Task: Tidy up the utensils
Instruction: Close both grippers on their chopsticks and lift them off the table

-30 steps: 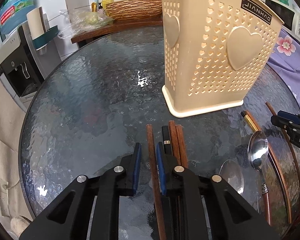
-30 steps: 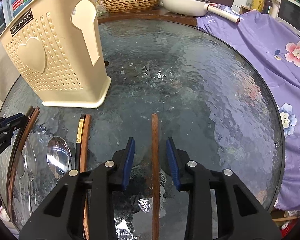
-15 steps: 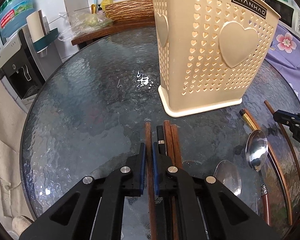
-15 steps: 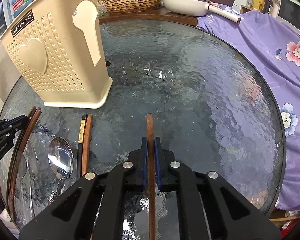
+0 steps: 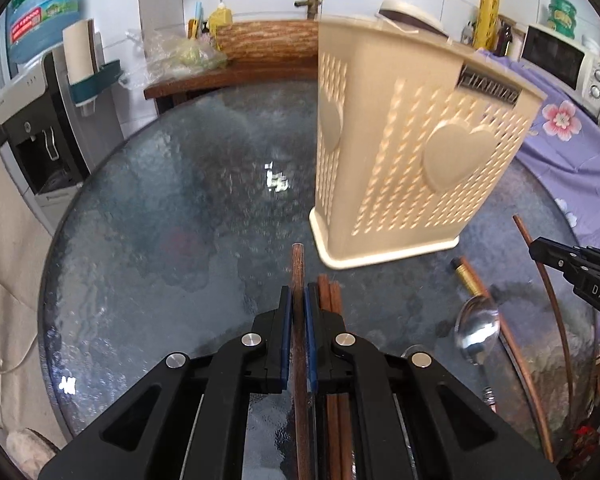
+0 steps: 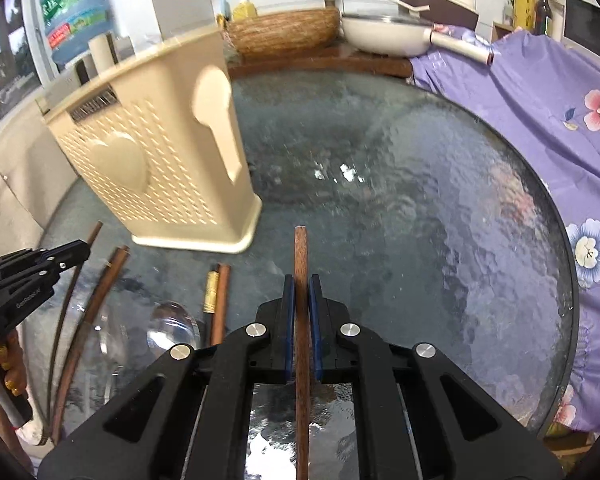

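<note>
My left gripper (image 5: 297, 300) is shut on a brown wooden chopstick (image 5: 297, 268) and holds it above the glass table (image 5: 160, 220). More chopsticks (image 5: 329, 292) lie just to its right. My right gripper (image 6: 301, 290) is shut on another brown chopstick (image 6: 301, 252), lifted off the table. The cream perforated utensil basket (image 5: 412, 152) stands ahead; in the right wrist view the basket (image 6: 156, 168) is at the left. A metal spoon (image 5: 478, 324) lies on the table between the grippers.
Loose chopsticks (image 6: 218, 292) and long thin sticks (image 6: 88, 312) lie left of my right gripper, with spoons (image 6: 172, 326). A purple flowered cloth (image 6: 540, 120) covers the right side. A wooden counter with a woven basin (image 5: 268, 40) stands behind the table. A water dispenser (image 5: 32, 120) is at left.
Both grippers closed on their chopsticks and have lifted them off the table. Both views have risen and tilted up, so the basket looks lower and farther.
</note>
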{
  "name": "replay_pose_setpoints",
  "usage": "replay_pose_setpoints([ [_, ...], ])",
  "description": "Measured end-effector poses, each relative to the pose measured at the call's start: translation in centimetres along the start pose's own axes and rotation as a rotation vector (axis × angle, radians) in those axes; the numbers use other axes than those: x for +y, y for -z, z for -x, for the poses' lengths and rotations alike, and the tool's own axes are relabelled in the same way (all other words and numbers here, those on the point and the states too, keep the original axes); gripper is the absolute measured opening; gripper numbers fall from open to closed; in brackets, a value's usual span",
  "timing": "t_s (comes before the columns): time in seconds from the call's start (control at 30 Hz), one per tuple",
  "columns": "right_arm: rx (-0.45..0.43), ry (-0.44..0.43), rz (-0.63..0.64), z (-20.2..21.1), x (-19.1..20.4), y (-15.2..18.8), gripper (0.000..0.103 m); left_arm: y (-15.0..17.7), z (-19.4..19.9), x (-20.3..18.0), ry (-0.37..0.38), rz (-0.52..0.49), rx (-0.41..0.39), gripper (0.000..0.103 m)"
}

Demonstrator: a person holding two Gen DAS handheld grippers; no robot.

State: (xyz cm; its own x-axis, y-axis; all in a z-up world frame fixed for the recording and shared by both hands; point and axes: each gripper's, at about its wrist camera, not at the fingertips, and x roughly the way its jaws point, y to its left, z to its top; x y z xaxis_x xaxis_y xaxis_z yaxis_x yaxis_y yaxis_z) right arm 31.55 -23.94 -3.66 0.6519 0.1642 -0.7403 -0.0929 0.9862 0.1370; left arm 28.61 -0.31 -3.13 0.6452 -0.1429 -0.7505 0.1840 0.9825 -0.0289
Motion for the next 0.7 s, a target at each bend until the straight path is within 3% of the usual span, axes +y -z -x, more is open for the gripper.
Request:
replay_pose_setpoints([
  [0.7,-0.224,-0.125,0.066,11.1,2.4,-1.0,0.007,-1.8,10.1,-0.1,0.05,0.0,-0.23,0.006],
])
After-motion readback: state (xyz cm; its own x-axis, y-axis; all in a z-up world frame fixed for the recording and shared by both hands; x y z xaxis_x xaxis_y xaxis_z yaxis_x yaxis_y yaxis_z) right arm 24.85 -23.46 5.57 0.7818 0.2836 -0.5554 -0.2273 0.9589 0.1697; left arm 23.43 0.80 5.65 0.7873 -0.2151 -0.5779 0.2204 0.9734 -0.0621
